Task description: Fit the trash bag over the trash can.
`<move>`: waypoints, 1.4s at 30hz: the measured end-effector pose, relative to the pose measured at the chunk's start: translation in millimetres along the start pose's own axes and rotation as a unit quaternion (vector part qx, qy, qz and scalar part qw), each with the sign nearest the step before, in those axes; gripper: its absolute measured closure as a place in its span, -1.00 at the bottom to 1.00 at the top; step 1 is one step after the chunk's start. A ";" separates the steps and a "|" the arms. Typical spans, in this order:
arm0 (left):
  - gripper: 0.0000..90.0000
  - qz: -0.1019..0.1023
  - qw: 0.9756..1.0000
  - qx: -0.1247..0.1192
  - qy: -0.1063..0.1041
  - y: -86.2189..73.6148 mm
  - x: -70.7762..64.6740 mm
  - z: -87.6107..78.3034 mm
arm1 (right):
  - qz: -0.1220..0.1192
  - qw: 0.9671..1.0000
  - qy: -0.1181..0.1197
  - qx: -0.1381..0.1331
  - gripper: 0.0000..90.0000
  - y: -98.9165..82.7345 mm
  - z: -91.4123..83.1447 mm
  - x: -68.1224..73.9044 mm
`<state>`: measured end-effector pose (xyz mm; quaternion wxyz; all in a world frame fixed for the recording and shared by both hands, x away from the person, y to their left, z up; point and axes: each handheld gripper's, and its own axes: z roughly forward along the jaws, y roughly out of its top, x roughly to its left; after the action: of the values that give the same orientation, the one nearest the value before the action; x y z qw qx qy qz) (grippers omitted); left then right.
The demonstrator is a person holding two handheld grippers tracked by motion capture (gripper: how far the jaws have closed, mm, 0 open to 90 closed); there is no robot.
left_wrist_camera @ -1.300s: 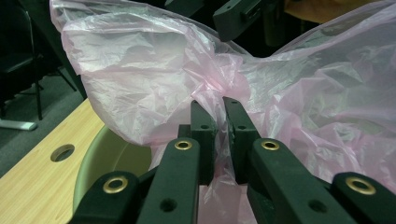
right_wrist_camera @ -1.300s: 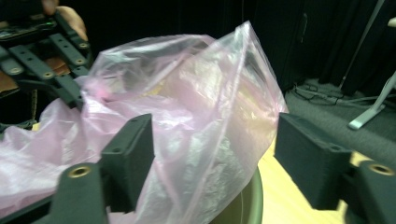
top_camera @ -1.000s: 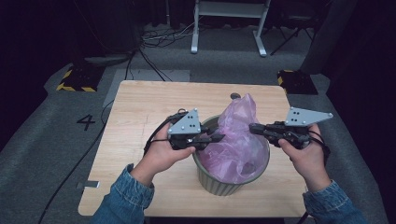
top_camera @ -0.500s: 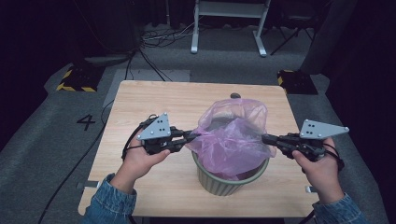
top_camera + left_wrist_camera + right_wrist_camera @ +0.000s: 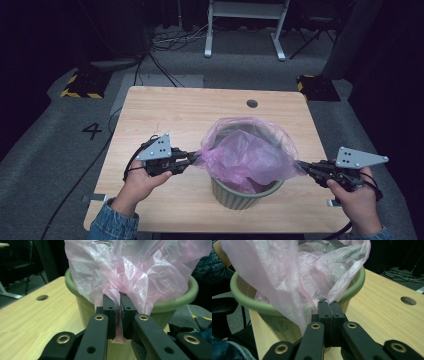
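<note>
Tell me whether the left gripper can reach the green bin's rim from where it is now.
Probably yes: the left gripper sits just beside the green bin, with bare table between. But it is shut on the pink bag, so it must release first.
</note>
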<state>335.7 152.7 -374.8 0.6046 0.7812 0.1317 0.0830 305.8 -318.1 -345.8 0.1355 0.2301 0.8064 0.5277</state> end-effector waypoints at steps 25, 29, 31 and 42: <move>0.29 -0.039 0.999 0.017 0.018 -28.1 6.5 -5.8 | 0.035 0.998 -0.029 0.038 0.61 -53.8 -0.2 -14.3; -0.15 -0.025 0.999 -0.007 0.023 -10.4 2.4 -14.9 | 0.021 0.999 -0.042 -0.011 0.22 -31.7 -11.4 -15.2; -0.20 -0.019 0.999 -0.019 0.022 -1.8 2.3 -20.8 | 0.014 0.999 -0.046 -0.022 0.13 -21.3 -13.7 -15.5; -0.27 -0.014 0.997 -0.044 0.059 30.5 5.3 -41.7 | 0.018 0.996 -0.080 -0.031 -0.19 9.7 5.6 -38.7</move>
<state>331.9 185.7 -334.8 0.6310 0.7454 0.1741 0.1263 343.7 -330.3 -340.1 0.1975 0.2816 0.7722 0.5343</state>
